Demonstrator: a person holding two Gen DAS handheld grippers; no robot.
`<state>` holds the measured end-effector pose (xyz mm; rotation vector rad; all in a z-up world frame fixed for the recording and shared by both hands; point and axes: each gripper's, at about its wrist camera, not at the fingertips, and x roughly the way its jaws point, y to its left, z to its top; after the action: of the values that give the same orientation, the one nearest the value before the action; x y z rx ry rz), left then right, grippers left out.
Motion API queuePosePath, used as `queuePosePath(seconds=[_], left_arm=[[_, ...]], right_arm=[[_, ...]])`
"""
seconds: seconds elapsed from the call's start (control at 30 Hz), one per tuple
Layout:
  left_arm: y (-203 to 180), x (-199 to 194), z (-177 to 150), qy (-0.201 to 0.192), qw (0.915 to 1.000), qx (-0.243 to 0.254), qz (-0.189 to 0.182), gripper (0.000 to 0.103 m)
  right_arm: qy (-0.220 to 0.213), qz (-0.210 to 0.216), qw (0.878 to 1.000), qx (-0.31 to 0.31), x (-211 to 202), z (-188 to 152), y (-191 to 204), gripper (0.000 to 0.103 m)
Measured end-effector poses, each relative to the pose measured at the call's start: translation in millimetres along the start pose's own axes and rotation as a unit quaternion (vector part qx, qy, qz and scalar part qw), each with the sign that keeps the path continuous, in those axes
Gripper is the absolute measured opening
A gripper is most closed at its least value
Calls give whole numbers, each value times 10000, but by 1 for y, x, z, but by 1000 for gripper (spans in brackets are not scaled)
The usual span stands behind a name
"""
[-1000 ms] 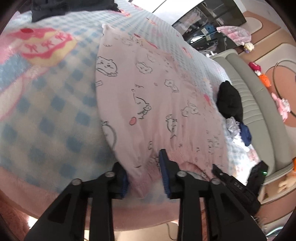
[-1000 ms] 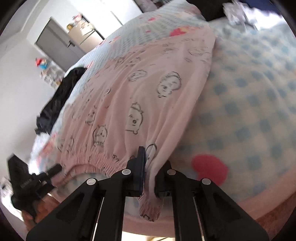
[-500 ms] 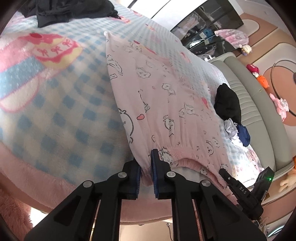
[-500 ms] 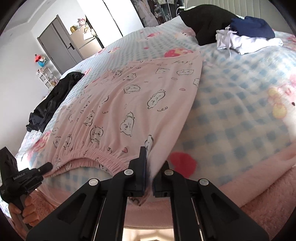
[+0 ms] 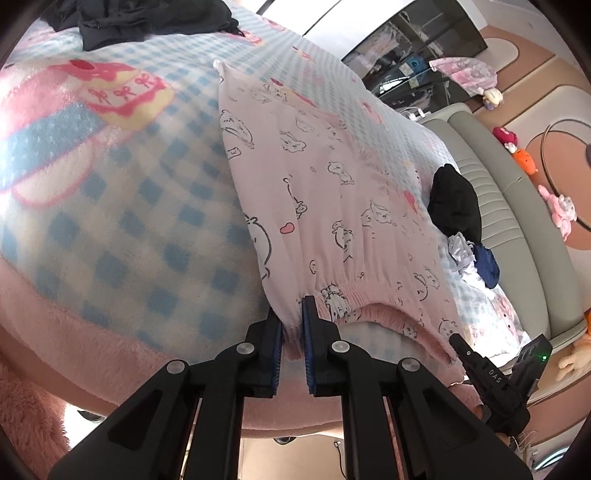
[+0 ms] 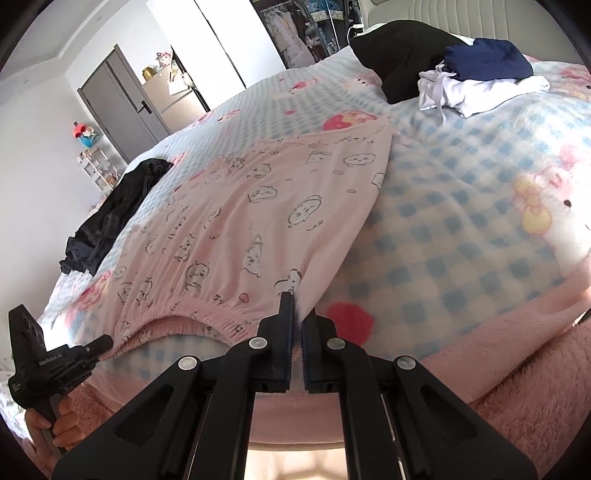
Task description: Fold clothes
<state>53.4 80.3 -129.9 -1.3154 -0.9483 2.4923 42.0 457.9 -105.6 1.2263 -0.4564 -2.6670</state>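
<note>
On the far left of the bed (image 5: 122, 206), a dark garment (image 5: 140, 18) lies bunched on the checked blanket, well apart from your work. Moving right, your left gripper (image 5: 292, 314) has just been closing its jaws, and they now pinch the left corner of the pink pyjama shorts (image 5: 325, 192) at the elastic waistband. Those shorts lie flat across the blanket, legs pointing away from you, waistband at the near edge and sagging between your 2 grips. Further right, your right gripper (image 6: 297, 314) has its jaws pressed together on the opposite waistband corner. Beyond it, a black item (image 6: 402, 55), a navy piece (image 6: 487, 62) and a white piece (image 6: 476, 92) sit piled near the headboard.
</note>
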Motion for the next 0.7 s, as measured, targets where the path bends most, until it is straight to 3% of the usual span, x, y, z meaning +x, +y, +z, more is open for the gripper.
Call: queuePosePath(seconds=[0.13,0.3,0.37,0.5,0.6,0.7], left_arm=[[4,5,0,98,9999,-37,12,10],[12,6,0,168,9996,-194,-132,11],[15,5,-1,174,9994,-235,-181,12],[16,7,-1,195,9992,-279,-220,12],[16,11,1,237,9988,-324,-267,14],[15,13,4,231,9987,-323,-326,14]], right_arm=[[311,-117,9990,301,11,-2,-16,2],[589,998,9821,1483,18,-3,-54,8],[657,1222,9747,1753,22,-3,-62,21],[786,1404,9735,1628,28,-3,-56,24],[894,1551,9745,1351,33,-3,-41,32],[942,1346,9811,1025,41,-5,-27,32]])
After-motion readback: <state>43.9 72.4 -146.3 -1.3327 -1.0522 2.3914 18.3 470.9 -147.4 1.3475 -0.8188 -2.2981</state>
